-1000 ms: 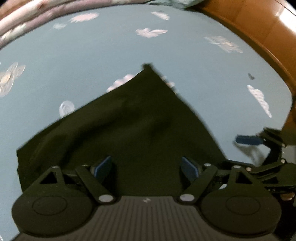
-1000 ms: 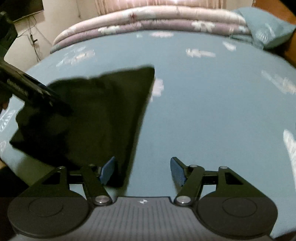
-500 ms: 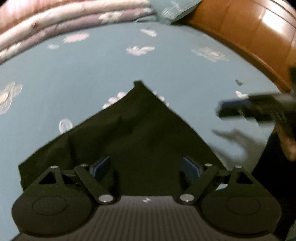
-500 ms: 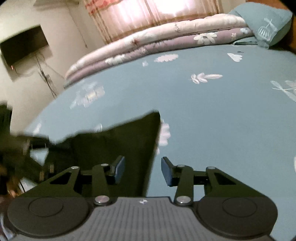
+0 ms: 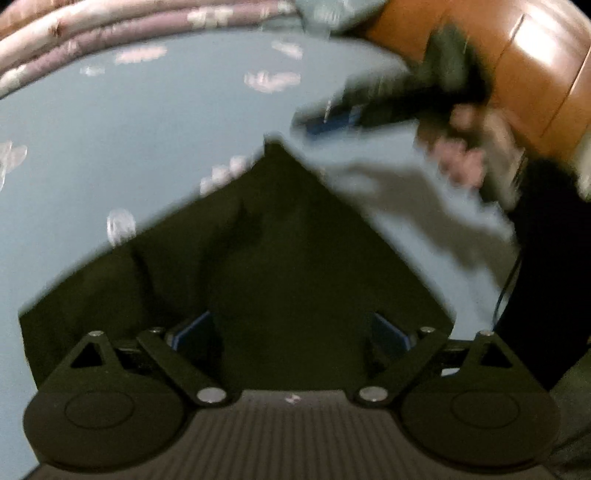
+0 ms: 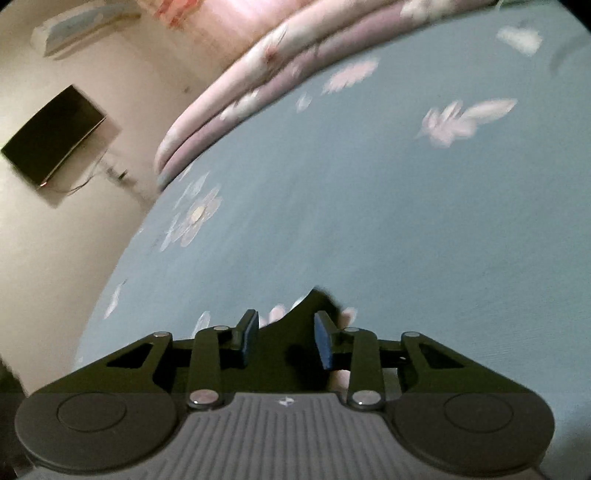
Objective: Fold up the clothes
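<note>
A black garment lies folded flat on the blue flowered bedsheet, one corner pointing away from me. My left gripper hovers over its near part, jaws wide and still opening, holding nothing. My right gripper, blurred and held by a hand, reaches in just beyond that far corner. In the right wrist view the garment's far corner lies between the fingers of my right gripper. Its jaws are closing, with gaps left on both sides of the cloth.
A rolled pink and purple quilt lies along the far edge of the bed. A wooden headboard stands on the right beside a blue pillow. A dark screen hangs on the wall past the bed's left edge.
The right gripper swung from the garment's near right edge to its far corner, its jaws narrowing. The left gripper stayed over the near part and opened a little wider.
</note>
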